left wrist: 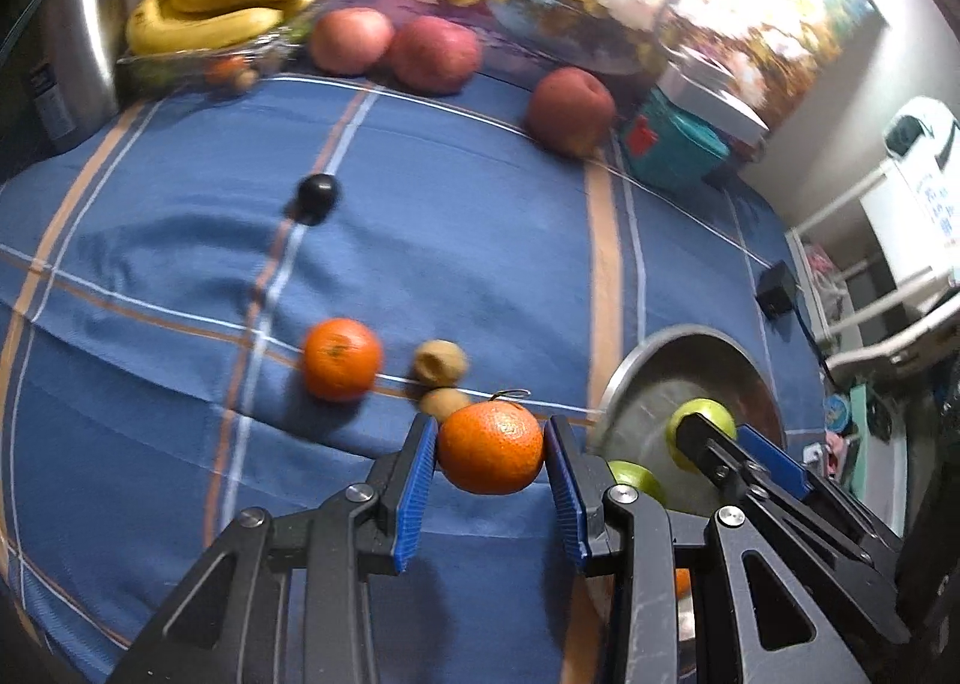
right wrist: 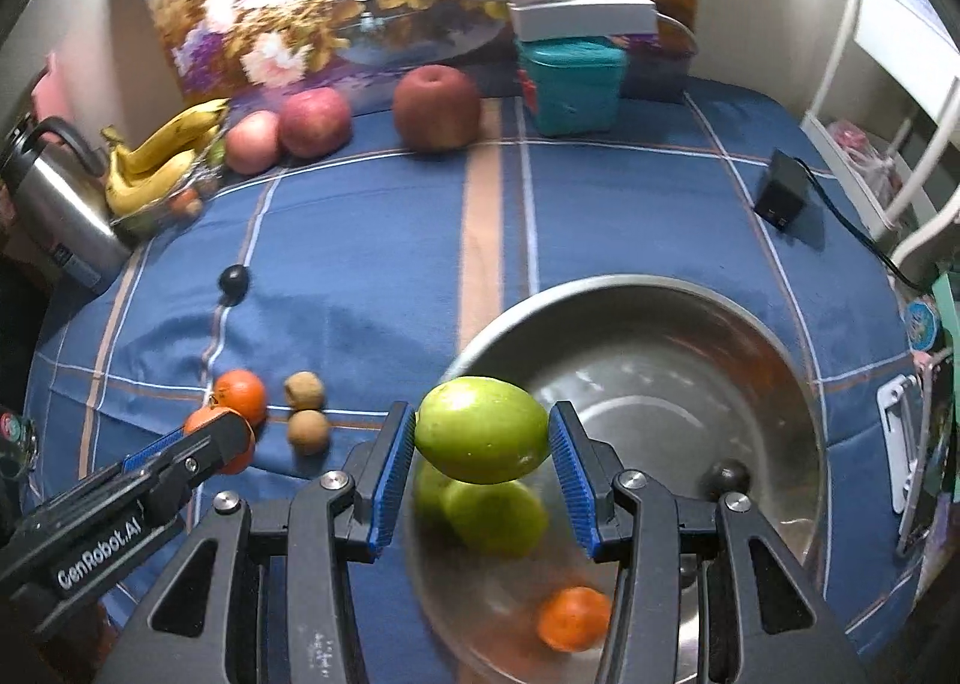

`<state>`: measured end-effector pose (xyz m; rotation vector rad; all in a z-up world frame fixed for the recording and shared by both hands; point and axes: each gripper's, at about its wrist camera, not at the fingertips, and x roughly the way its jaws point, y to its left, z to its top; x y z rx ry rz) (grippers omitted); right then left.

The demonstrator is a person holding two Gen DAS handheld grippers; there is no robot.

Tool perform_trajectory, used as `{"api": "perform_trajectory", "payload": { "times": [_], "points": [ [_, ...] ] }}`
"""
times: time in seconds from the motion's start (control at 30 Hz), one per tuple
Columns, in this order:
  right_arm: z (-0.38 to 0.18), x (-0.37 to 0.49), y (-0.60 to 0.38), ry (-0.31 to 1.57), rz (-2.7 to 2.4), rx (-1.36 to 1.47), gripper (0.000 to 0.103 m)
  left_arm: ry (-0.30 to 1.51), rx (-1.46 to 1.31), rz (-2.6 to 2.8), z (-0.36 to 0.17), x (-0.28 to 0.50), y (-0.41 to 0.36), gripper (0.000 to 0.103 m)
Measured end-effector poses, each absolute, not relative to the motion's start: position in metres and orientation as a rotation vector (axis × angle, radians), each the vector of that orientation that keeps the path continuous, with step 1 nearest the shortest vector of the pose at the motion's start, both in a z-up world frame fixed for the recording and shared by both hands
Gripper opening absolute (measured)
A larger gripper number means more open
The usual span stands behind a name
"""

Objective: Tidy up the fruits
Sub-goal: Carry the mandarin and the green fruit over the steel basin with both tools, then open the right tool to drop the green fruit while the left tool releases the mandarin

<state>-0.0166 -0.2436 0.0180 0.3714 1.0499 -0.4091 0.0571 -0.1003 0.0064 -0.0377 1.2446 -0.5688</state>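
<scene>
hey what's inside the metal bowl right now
In the metal bowl: two green fruits under the one held by the right gripper, a mandarin and a small dark round fruit. The gripper covers part of the bowl's near side.

The left tool (left wrist: 489, 447) holds an orange mandarin (left wrist: 490, 447) between its blue pads (left wrist: 414, 495), above the blue checked cloth (left wrist: 468, 240). Just beyond it lie two small brown fruits (left wrist: 440, 363) and a second mandarin (left wrist: 341, 359) to their left. To the right is a metal bowl (left wrist: 645, 360), where the right tool (left wrist: 708, 435) grips a green fruit (left wrist: 702, 423). Far away, three red apples (left wrist: 435, 54) and bananas (left wrist: 222, 9) rest near the flowered wall. A small black ball (left wrist: 316, 196) lies in the middle.
</scene>
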Motion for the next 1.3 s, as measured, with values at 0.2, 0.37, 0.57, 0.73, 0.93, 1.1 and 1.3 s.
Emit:
{"api": "perform_trajectory", "payload": {
  "times": [0.2, 0.37, 0.57, 0.73, 0.93, 1.1, 1.3],
  "points": [
    [0.014, -0.029, -0.263, 1.068, -0.453, 0.394, 0.048, 1.245, 0.004, -0.617, 0.005, 0.044, -0.124, 0.039],
    [0.013, -0.041, -0.28, 1.073, -0.489, 0.425, 0.048, 1.247, 0.031, -0.649, 0.003, 0.037, -0.141, 0.039],
    [0.011, -0.055, -0.299, 1.072, -0.546, 0.452, 0.048, 1.224, 0.088, -0.693, 0.003, 0.027, -0.166, 0.039],
    [0.008, -0.065, -0.312, 1.057, -0.554, 0.495, 0.048, 1.213, 0.122, -0.71, -0.001, 0.023, -0.182, 0.039],
    [0.004, -0.071, -0.322, 1.046, -0.569, 0.524, 0.036, 1.181, 0.177, -0.719, -0.001, 0.017, -0.2, 0.039],
    [0.0, -0.071, -0.324, 1.045, -0.554, 0.544, 0.036, 1.178, 0.202, -0.702, -0.007, 0.017, -0.209, 0.039],
    [-0.007, -0.073, -0.329, 1.044, -0.528, 0.581, 0.036, 1.18, 0.239, -0.682, -0.017, 0.015, -0.221, 0.039]
  ]
}}
